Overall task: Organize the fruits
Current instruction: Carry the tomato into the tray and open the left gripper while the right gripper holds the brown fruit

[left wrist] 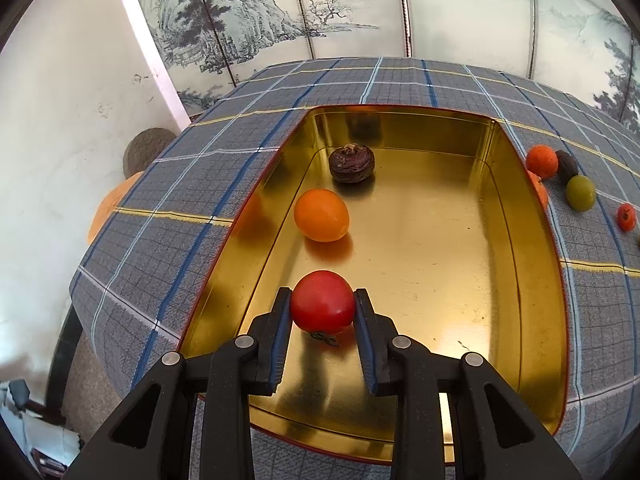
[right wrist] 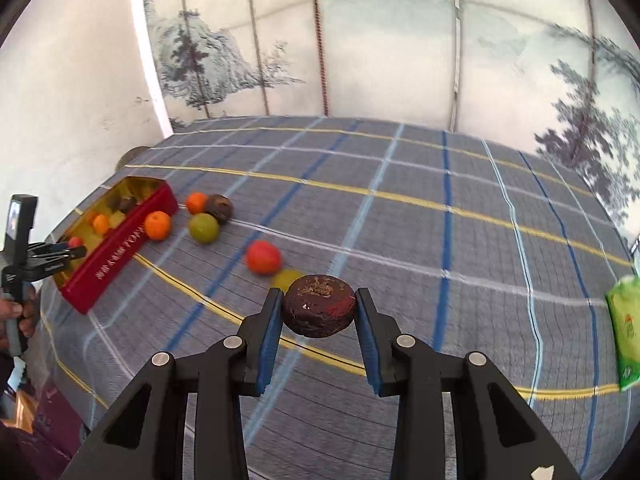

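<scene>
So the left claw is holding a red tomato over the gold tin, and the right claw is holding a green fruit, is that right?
Not quite. The right claw holds a dark brown fruit, as the right wrist view shows. The left claw does hold the red tomato over the gold tin.

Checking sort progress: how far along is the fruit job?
Done: an orange fruit and a dark fruit lie in the gold tin. In hand: left gripper holds a red tomato over it; right gripper holds another dark fruit. Left: several fruits on the cloth.

Each black plastic two-finger tool, left tool (left wrist: 322,307) and right tool (right wrist: 319,311), has triangular cut-outs, round silver screws, and ribbed blue pads (right wrist: 267,340) lining its fingers
</scene>
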### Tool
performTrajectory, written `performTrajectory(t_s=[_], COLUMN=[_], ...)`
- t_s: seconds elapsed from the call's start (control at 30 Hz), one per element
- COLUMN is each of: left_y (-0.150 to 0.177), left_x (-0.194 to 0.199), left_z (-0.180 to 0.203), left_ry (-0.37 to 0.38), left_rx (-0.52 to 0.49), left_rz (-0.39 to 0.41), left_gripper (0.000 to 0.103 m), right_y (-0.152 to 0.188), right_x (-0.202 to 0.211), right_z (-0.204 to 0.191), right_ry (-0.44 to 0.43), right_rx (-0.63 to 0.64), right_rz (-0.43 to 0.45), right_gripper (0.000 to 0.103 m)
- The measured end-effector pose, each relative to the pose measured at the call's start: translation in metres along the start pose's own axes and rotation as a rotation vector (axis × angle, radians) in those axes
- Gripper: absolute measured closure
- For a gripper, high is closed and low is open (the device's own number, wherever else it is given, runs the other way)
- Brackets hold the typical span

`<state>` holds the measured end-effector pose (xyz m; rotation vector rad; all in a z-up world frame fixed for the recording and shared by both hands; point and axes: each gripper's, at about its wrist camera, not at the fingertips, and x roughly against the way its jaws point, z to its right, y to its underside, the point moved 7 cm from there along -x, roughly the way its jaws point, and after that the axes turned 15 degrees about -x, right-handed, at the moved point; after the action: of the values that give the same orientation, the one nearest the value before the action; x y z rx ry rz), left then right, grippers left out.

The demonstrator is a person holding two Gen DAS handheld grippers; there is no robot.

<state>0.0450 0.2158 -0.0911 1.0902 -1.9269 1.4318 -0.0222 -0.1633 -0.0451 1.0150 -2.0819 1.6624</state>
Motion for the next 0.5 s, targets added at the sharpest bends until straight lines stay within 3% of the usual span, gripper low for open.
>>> performTrajectory(t_s=[0.5], left_y=[0.001], left_x=[-0.007], left_z=[-0.015], left_ry=[-0.030], left_rx=[-0.022], left_rz=[0.014], left_gripper=[0.071], right_y=[-0.005], right_x=[0.002], right_z=[-0.074], right_ry=[-0.084], right_rx=[0.114], right_rz=[-0.011], right_gripper=[0.070])
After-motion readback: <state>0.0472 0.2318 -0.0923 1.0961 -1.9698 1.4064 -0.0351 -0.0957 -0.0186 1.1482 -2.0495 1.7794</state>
